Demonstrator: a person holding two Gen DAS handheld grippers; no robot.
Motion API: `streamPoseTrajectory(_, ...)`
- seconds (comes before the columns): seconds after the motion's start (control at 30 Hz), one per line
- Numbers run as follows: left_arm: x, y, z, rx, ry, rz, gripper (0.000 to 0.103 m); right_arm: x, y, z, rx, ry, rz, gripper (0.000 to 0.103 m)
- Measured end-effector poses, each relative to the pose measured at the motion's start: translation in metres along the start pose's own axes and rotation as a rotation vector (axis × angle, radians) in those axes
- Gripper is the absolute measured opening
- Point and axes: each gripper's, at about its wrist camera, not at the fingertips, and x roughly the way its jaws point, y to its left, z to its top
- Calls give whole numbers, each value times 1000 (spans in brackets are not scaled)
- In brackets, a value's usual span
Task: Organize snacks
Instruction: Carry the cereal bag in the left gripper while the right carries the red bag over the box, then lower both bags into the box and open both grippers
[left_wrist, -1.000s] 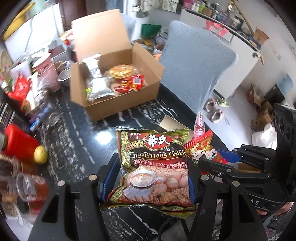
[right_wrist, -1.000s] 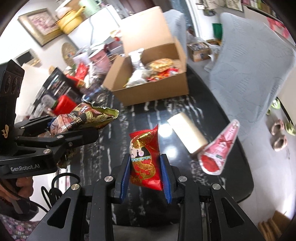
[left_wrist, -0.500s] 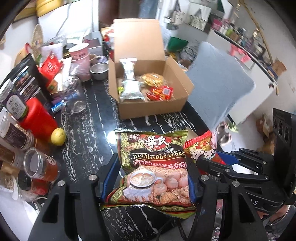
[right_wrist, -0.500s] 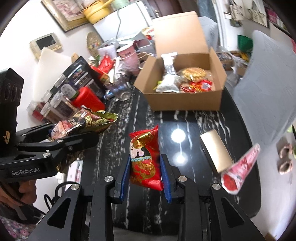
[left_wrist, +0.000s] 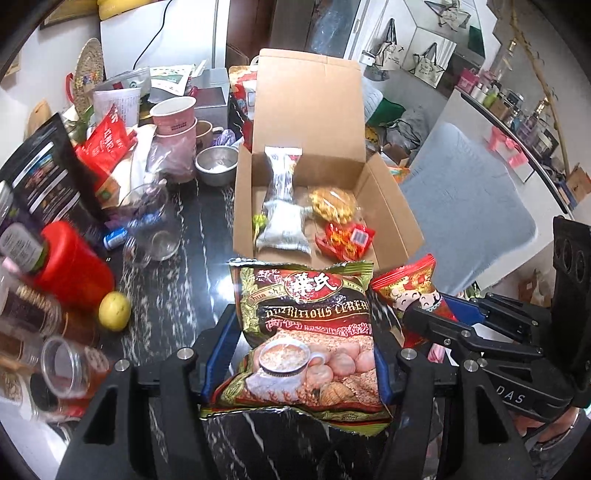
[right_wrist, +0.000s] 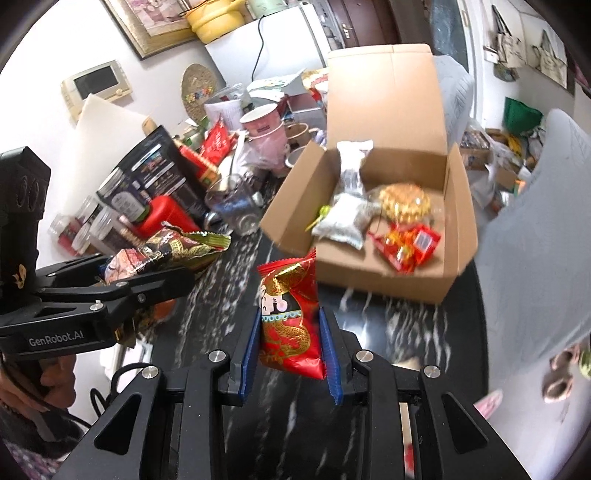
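Observation:
My left gripper (left_wrist: 306, 354) is shut on a brown and green cereal bag (left_wrist: 306, 332), held above the black marble table (left_wrist: 166, 302). My right gripper (right_wrist: 290, 332) is shut on a small red snack packet (right_wrist: 288, 314); that packet (left_wrist: 410, 291) also shows to the right in the left wrist view. Just beyond both stands an open cardboard box (left_wrist: 391, 214) (right_wrist: 454, 236) with its lid up. Inside lie a silver packet (left_wrist: 284, 229) (right_wrist: 343, 218), a golden round snack (left_wrist: 332, 203) (right_wrist: 404, 203) and a red packet (left_wrist: 347, 240) (right_wrist: 410, 245).
Left of the box stand a glass jug (left_wrist: 151, 229), a steel bowl (left_wrist: 216, 168), pink cups (left_wrist: 173, 125), a red container (left_wrist: 74, 262), a lemon (left_wrist: 114, 310) and jars (left_wrist: 70, 365). A grey covered chair (left_wrist: 469, 206) stands right of the table.
Both grippers have moved toward the box with their packets, so it now sits closer and more centred. The loose cone packet and beige block on the table have left the right wrist view.

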Motion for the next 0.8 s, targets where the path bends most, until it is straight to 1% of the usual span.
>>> streamPoseTrajectory(0.17,30,0,31,-9,13,7,61,19,-25,30,-3,2,-14,31)
streamPoseTrajectory(0.47,85,-2,89,-4,18,47,61,57,-74,82,2,7,-33,31)
streamPoseTrajectory(0.8,143,-8,138,11,29,65,61,95,-116,129,-23,-3,-76,31)
